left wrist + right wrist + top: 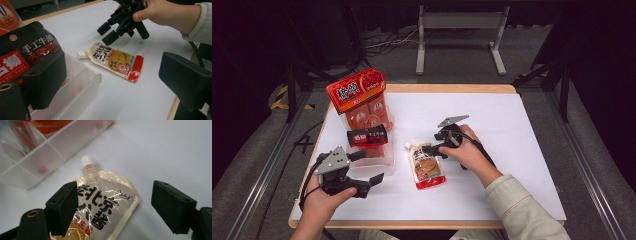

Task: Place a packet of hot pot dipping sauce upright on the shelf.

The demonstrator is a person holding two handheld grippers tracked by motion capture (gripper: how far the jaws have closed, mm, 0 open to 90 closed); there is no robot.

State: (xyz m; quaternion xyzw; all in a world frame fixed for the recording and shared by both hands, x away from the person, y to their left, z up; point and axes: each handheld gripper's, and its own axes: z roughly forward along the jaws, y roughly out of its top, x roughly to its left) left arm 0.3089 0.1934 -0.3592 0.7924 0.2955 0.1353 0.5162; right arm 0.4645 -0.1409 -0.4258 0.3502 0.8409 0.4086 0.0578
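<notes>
A spouted sauce pouch with a white cap lies flat on the white table; its print is black on top and red at the bottom end. My right gripper hovers open just over the pouch's upper part, one jaw on each side and neither one touching it. My left gripper is open at the front of a clear plastic bin, with nothing between its jaws. In the left gripper view the right gripper hangs over the pouch.
The clear bin holds a black snack pack and orange-red packs that stand tall at its far end. A divider wall of the bin lies close to the pouch's cap. The table's front edge is near my hands.
</notes>
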